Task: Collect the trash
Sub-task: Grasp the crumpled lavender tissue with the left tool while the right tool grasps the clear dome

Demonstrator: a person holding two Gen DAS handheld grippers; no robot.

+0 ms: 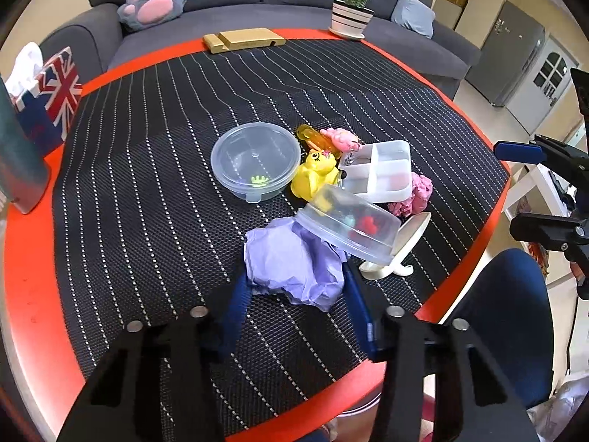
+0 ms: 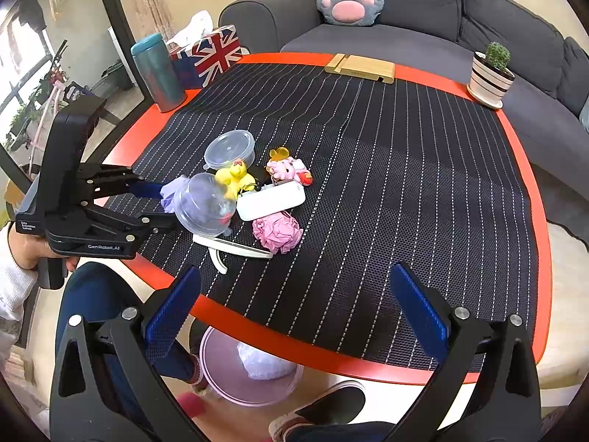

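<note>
1. The counter (image 2: 522,199), red-edged under a black striped mat, has its clutter bunched on the near side, within reach of both hands. The tissue box, flask and potted cactus at the far rim sit well apart from it and look like furnishings rather than trash.
2. A pink bin (image 2: 221,386) stands on the floor below the near edge, with a white wad already in it. It is likely placed there so a held piece need only be carried past the rim and dropped.
3. The left tool (image 1: 294,294) has its blue fingers on either side of the crumpled lilac paper (image 1: 291,261), pressing its flanks, so it grips the wad (no earlier view to judge the squeeze by). A tilted clear tub (image 1: 349,228) leans against the far side of the paper, so lifting may tip the tub.
4. The right tool (image 2: 298,309) hangs over the near edge with its jaws wide apart and empty, probably waiting its turn.
5. The crumpled pink paper (image 2: 278,234) lies just beside a white tray, not yet collected.
</note>
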